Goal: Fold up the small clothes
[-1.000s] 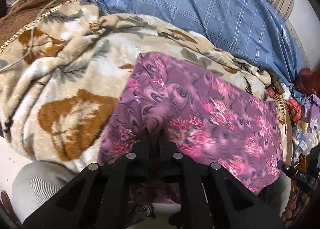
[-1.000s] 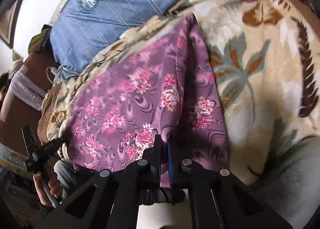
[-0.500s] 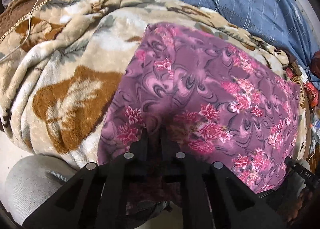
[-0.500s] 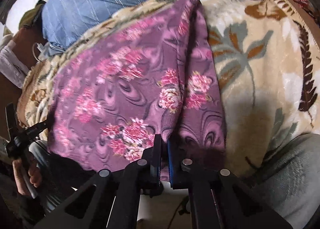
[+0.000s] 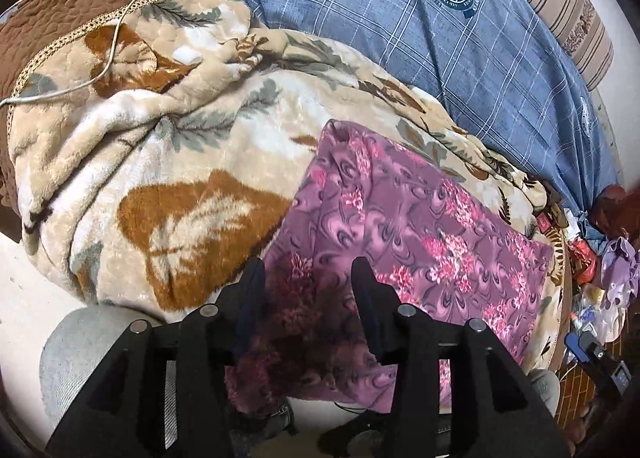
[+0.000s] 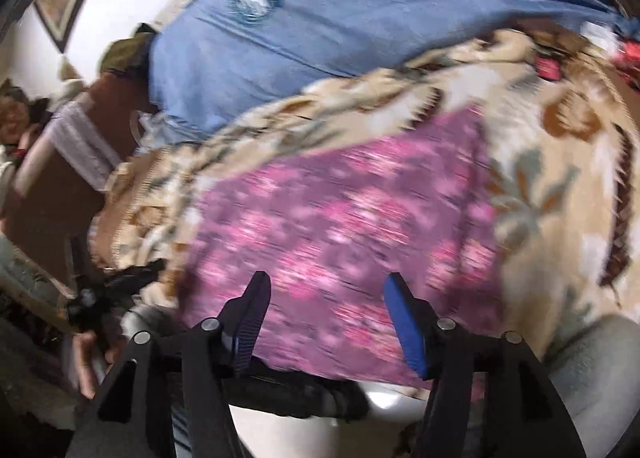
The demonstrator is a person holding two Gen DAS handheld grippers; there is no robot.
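A purple garment with pink flowers lies spread flat on a beige leaf-print blanket, its near edge hanging over the bed's front. My left gripper is open, its fingers standing apart just above the garment's near left part, holding nothing. In the blurred right wrist view the same garment fills the middle. My right gripper is open above its near edge, blue pads showing, holding nothing.
A blue checked duvet lies behind the blanket, with a brown quilt and a white cable at far left. Clutter sits at the right. My grey-clad knee shows below the bed edge.
Both grippers were shut on the garment's near edge; now both have opened and let it go. The garment has settled flat on the blanket, and both grippers have drawn back.
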